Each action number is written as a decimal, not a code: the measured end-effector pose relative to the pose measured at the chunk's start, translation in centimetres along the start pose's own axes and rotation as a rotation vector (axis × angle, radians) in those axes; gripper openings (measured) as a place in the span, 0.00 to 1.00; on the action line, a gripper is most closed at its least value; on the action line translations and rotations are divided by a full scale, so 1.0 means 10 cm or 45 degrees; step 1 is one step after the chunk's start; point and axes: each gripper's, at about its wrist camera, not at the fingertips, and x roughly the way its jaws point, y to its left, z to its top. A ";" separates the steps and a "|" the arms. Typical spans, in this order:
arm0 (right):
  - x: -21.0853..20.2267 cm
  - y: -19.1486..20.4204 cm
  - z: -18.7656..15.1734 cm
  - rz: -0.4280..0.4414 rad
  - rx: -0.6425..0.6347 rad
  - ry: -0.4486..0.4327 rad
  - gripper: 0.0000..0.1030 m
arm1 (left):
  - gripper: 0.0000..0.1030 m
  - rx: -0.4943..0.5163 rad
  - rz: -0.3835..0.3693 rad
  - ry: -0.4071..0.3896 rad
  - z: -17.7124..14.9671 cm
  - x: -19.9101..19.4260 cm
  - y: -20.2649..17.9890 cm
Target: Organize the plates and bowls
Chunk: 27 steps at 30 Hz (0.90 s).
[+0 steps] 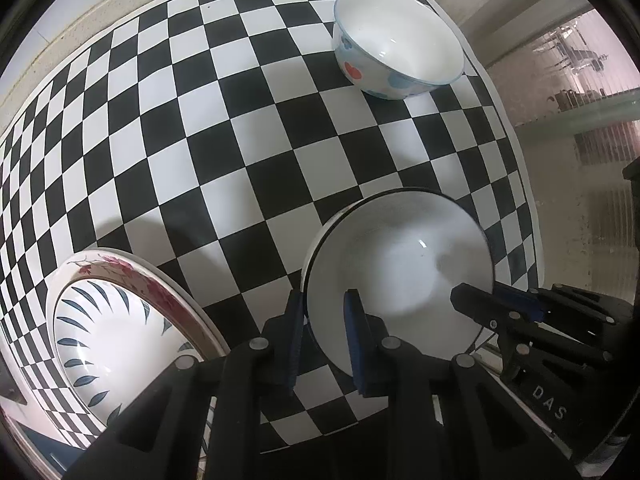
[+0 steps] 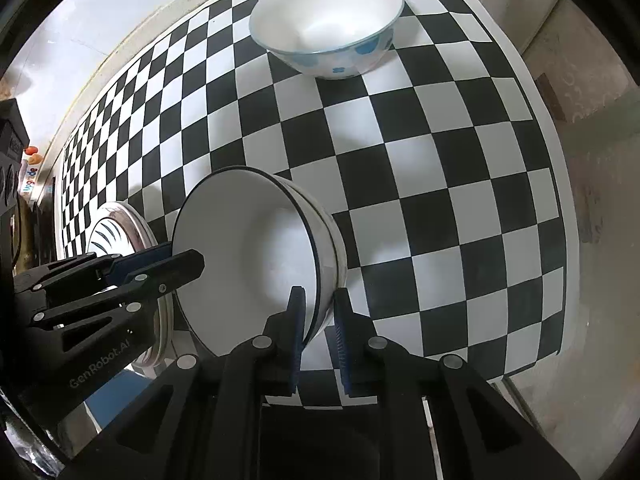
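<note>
A white bowl with a dark rim [image 1: 400, 256] [image 2: 248, 248] hangs tilted above the checkered mat, held from both sides. My left gripper [image 1: 326, 312] [image 2: 176, 262] is shut on its left rim, one pad inside and one outside. On the opposite rim my right gripper [image 2: 320, 308] [image 1: 488, 300] is shut the same way. A white bowl with blue and red flowers [image 1: 396, 44] [image 2: 328, 20] stands upright at the far end of the mat. At the near left lie stacked plates [image 1: 116, 320] [image 2: 116, 228], a blue-leaf one on a red-flowered one.
The black-and-white checkered mat [image 1: 240, 140] [image 2: 460, 160] covers the tabletop, with bare squares between the held bowl and the far bowl. The table's right edge [image 2: 560, 240] drops to a pale floor. A wall runs along the far left side.
</note>
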 end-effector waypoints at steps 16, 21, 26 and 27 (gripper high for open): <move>-0.01 -0.14 -0.03 0.045 0.052 -0.014 0.10 | 0.17 -0.001 0.034 -0.008 -0.02 -0.01 -0.06; -0.02 -0.18 -0.02 0.086 0.080 -0.007 0.10 | 0.17 -0.045 -0.023 0.012 -0.01 -0.02 0.03; -0.04 -0.16 -0.04 0.083 0.072 -0.005 0.10 | 0.17 -0.051 -0.024 0.018 -0.01 -0.05 0.03; -0.06 -0.17 -0.05 0.082 0.072 -0.007 0.10 | 0.17 -0.050 -0.023 0.020 0.00 -0.05 0.03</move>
